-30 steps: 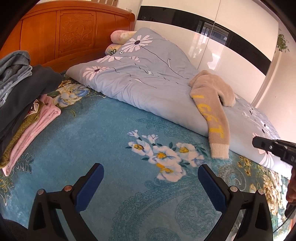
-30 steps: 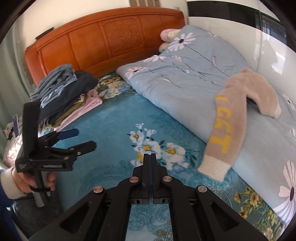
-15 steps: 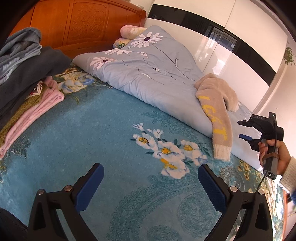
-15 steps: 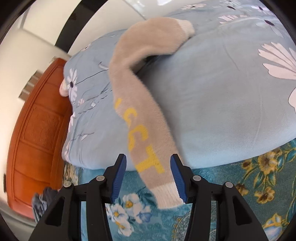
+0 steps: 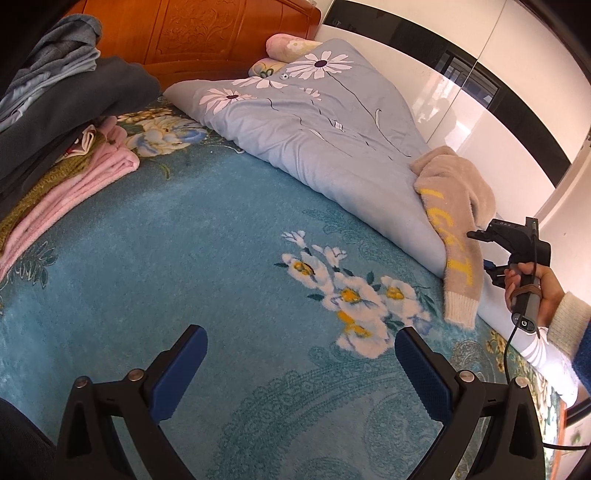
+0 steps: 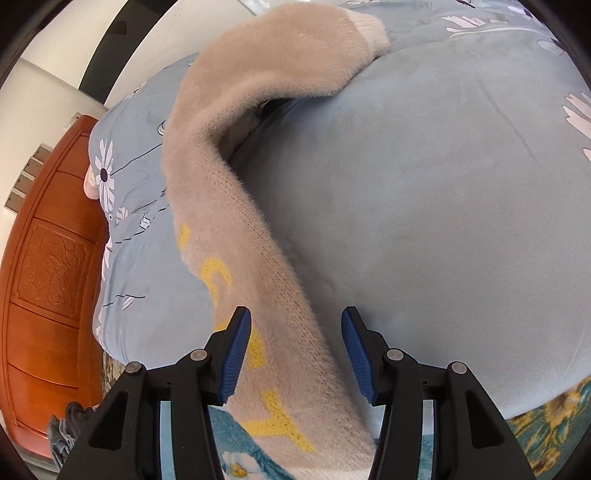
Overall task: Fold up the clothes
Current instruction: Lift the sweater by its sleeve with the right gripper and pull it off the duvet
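Sweater: beige fuzzy knit sweater (image 5: 452, 206) lies bunched on the light blue quilt (image 5: 317, 125), with one long sleeve (image 6: 258, 229) hanging down over the quilt's edge; its pale ribbed cuff (image 5: 460, 308) reaches the teal bedspread (image 5: 207, 258).
Writing: yellow block letters run down the sleeve; in the left wrist view they look like "LGCT", though the fold hides part of them and I cannot read them for certain.
Right gripper: right gripper (image 6: 295, 354) is parted wide, its blue pads (image 6: 236, 354) on either side of the hanging sleeve. The left pad lies against or just beside the sleeve's edge; the right pad stands apart from it. Nothing is clamped.
Right hand: in the left wrist view a hand (image 5: 528, 286) with a cream knit cuff holds this gripper's handle just beside the sleeve; a black cable hangs from the handle.
Left gripper: left gripper (image 5: 301, 369) is spread fully, blue pads (image 5: 424, 373) far apart, hovering above the bedspread and holding nothing. It is well apart from the sweater.
Bedspread: teal, with white and yellow flowers (image 5: 354, 295) between the left gripper and the cuff.
Quilt: blue with white daisies, heaped along the far side of the bed; pillows (image 5: 284, 46) show at its head end.
Clothes pile: stack of garments (image 5: 55, 122) at the left, grey and dark ones on top, olive and pink ones below.
Headboard: carved orange wood headboard (image 5: 207, 29) behind the pile.
Wall: glossy white panels (image 5: 461, 96) with a black band.
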